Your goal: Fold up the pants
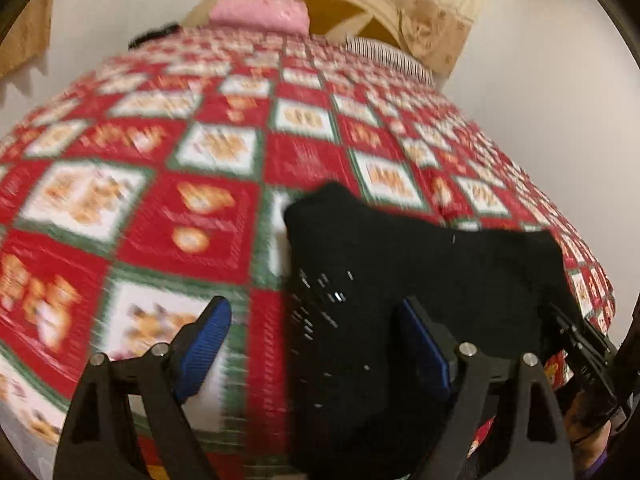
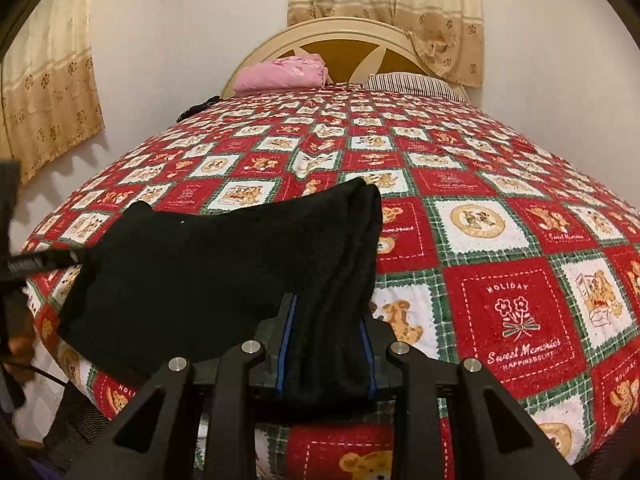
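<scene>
The black pants lie bunched near the foot of a bed with a red, green and white patchwork cover. My right gripper is shut on a thick fold of the pants between its blue pads. In the left wrist view the pants lie to the right. My left gripper is open, its blue pads wide apart; the right pad sits over the black cloth and the left over the bed cover. That view is motion-blurred. The right gripper shows at the pants' right edge.
A pink folded cloth and a striped pillow lie by the cream headboard. Beige curtains hang behind and on the left wall. The left gripper's body shows at the left edge.
</scene>
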`<state>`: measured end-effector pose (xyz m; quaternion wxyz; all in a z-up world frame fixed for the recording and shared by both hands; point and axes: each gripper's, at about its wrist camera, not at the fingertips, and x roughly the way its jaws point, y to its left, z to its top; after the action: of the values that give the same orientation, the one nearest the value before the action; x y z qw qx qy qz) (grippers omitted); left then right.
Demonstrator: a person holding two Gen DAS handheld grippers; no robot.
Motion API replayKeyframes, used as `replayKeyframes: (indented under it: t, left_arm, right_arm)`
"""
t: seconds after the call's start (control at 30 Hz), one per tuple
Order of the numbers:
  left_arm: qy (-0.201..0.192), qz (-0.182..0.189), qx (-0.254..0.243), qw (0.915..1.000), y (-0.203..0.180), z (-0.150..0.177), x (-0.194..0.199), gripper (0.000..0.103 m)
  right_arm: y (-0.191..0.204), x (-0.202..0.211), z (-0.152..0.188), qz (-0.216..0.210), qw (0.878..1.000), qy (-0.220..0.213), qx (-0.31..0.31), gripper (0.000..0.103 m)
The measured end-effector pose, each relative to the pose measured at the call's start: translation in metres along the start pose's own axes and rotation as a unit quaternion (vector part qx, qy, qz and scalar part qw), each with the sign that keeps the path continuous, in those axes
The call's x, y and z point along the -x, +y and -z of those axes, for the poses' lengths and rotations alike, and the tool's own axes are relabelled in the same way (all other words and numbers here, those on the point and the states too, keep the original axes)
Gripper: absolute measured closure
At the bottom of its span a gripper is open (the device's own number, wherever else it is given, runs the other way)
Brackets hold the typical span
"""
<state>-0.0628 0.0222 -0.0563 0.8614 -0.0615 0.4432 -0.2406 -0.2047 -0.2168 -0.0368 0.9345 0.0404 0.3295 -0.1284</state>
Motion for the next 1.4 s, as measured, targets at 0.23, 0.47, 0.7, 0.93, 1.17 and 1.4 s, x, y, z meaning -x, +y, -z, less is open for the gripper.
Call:
replayKeyframes:
  t: [0.23, 0.47, 0.7, 0.93, 1.17, 1.4]
  left_arm:
    - [0.002, 0.047, 0.011, 0.9988, -0.011, 0.005, 0.004, 0.076]
    - [-0.043, 0.011, 0.002, 0.999, -0.016, -0.002, 0.025, 0.09]
    - [-0.101, -0.042, -0.038, 0.9933, -0.022, -0.028, 0.045, 0.091]
    - [-0.121, -0.056, -0.022, 0.9908, -0.001, -0.045, 0.052, 0.091]
    - [-0.162, -0.113, 0.003, 0.9803, 0.044, -0.077, 0.072, 0.091]
    - [-0.182, -0.199, 0.016, 0.9628, 0.092, -0.108, 0.073, 0.091]
  right_arm:
    - [-0.002, -0.002, 0.001, -0.001, 1.0, 0.0, -0.002, 0.074]
    - [0.014, 0.008, -0.004, 0.012, 0.999, -0.02, 0.023, 0.074]
    - [0.035, 0.012, -0.031, -0.005, 0.998, -0.051, 0.036, 0.075]
    - [0.064, 0.006, -0.056, -0.022, 0.995, -0.066, 0.066, 0.075]
    - [0.114, -0.021, -0.101, -0.064, 0.987, -0.089, 0.114, 0.075]
    - [0.178, -0.069, -0.144, -0.1, 0.978, -0.099, 0.156, 0.075]
